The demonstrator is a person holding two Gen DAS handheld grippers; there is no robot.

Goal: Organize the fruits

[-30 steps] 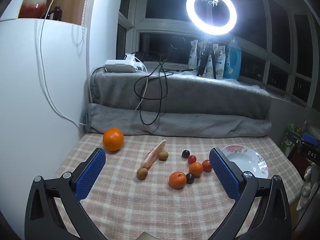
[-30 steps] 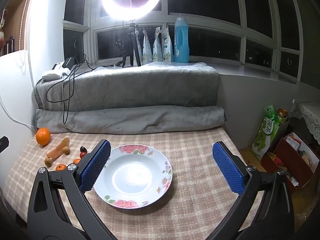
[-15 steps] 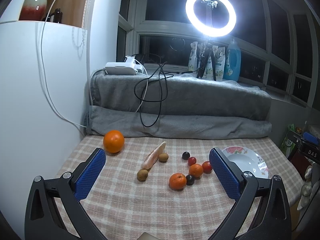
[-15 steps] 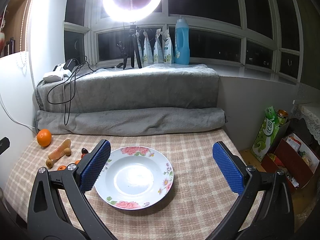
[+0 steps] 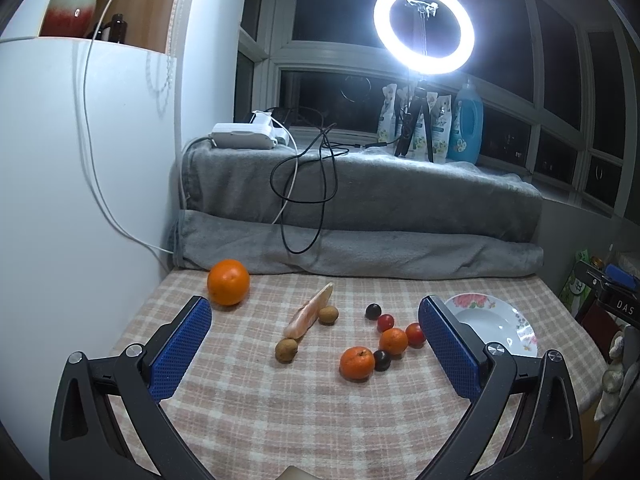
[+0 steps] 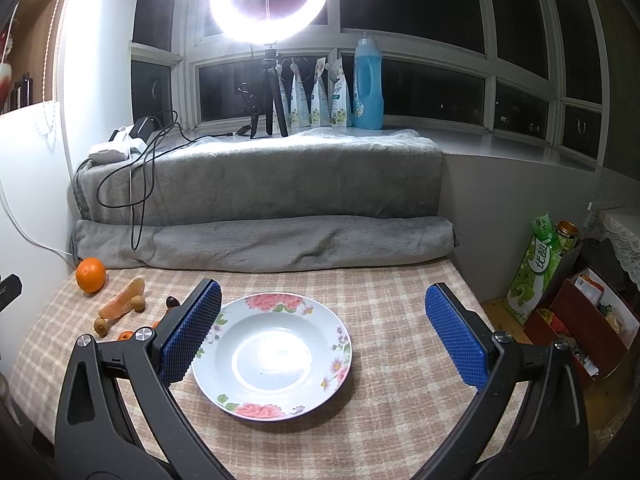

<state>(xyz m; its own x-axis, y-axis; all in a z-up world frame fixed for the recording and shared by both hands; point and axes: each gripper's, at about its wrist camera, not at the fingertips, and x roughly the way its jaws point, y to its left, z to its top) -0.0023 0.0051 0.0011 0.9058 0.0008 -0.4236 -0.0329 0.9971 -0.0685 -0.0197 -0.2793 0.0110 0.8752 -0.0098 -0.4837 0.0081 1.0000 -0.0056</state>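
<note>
Fruits lie loose on the checked tablecloth (image 5: 280, 412), left of the flowered plate (image 6: 276, 360), which holds nothing; 1 large orange (image 5: 228, 282) sits near the grey blanket roll (image 5: 360, 248); 2 mandarins, several small dark and red fruits and 2 brown ones cluster mid-table. Left gripper (image 5: 316, 350) and right gripper (image 6: 324, 338) both hang with jaws wide apart, gripping nothing. Risk, as judged: round fruit may roll off when nudged; soft skins may bruise under firm squeeze. Pale orange slice (image 5: 309, 312) has its long axis running near-left to far-right, narrow tip pointing toward the blanket.
</note>
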